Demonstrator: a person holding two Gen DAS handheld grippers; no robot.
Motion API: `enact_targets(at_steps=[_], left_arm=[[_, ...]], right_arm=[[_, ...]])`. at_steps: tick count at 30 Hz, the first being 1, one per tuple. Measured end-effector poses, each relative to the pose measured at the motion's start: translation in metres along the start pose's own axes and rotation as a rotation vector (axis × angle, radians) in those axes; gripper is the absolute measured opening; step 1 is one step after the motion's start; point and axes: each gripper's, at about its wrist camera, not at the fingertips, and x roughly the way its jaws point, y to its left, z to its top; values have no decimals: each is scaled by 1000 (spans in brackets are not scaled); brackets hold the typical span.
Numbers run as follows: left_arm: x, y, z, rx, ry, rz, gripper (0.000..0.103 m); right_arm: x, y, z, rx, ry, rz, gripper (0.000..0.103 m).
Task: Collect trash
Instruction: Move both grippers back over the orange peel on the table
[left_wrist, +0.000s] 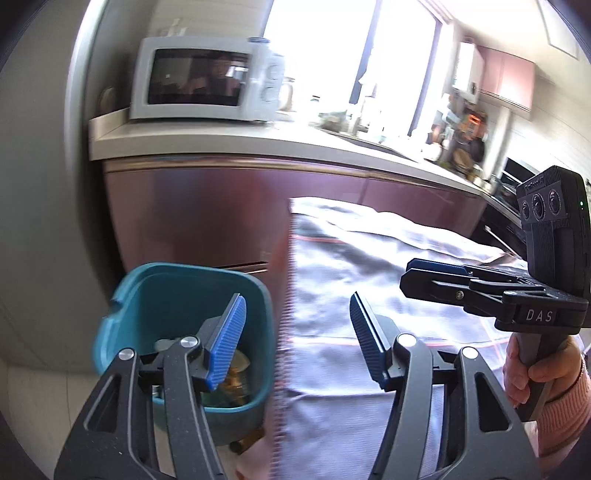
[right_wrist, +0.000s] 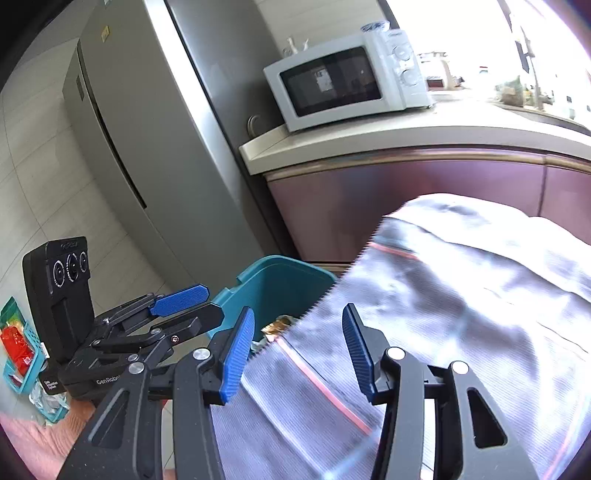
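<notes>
Left claw (left_wrist: 295, 332): spread, holding nothing, lower centre.
Right claw (right_wrist: 299, 350): spread, holding nothing.
Bin (left_wrist: 258, 295): lower left, scraps inside.
Tip: hold clear of cloth (left_wrist: 369, 266) before the next pick.

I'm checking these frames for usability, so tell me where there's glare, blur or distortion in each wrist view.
Left wrist view: the window is blown out white, the microwave and teal bin are motion-smeared, and the countertop bows from the fisheye.
Right wrist view: glare fills the top right, the microwave is sharper, and the grey cloth is blurred.
</notes>
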Motion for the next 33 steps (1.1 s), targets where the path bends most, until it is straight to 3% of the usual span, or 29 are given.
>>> enact_targets(at_steps=[9, 19, 28, 33], left_arm=[[34, -98, -1, 139, 68, -171, 59], [86, -186, -5, 246, 174, -291, 59], [140, -250, 3, 308, 256, -336, 56], [170, -274, 11, 310, 288, -338, 56]], right_arm=[[-87, -68, -39, 113, -73, -201, 49], [-171, -148, -81, 279, -161, -394, 49], [-227, -199, -116, 411, -219, -530, 49], [-232, -225, -132, 486, -194, -532, 49]])
